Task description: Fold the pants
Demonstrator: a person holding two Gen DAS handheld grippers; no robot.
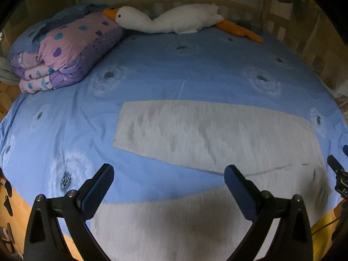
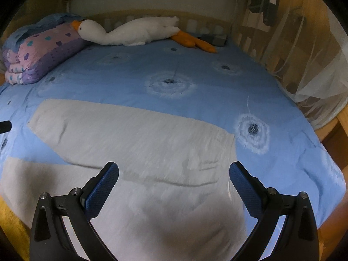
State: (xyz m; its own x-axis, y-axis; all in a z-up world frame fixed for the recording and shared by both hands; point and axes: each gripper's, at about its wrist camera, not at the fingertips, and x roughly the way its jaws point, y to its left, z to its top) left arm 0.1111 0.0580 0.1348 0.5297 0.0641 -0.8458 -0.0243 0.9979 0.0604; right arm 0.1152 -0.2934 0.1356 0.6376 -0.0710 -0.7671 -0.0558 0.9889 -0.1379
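Light grey pants (image 1: pixel 206 134) lie flat on a blue bedsheet (image 1: pixel 152 69), both legs spread apart and pointing left, the waist to the right. My left gripper (image 1: pixel 169 184) is open and empty, hovering above the gap between the two legs. In the right wrist view the pants (image 2: pixel 134 134) fill the foreground. My right gripper (image 2: pixel 174 182) is open and empty above the waist and seat area. The other gripper's tip shows at the left edge (image 2: pixel 4 126).
A folded pink and purple quilt (image 1: pixel 65 50) sits at the back left. A white plush goose (image 1: pixel 169 19) lies along the headboard. A wooden rail and netting (image 2: pixel 304 65) border the right side. The bed's front edge and wooden floor (image 1: pixel 17 206) are close below.
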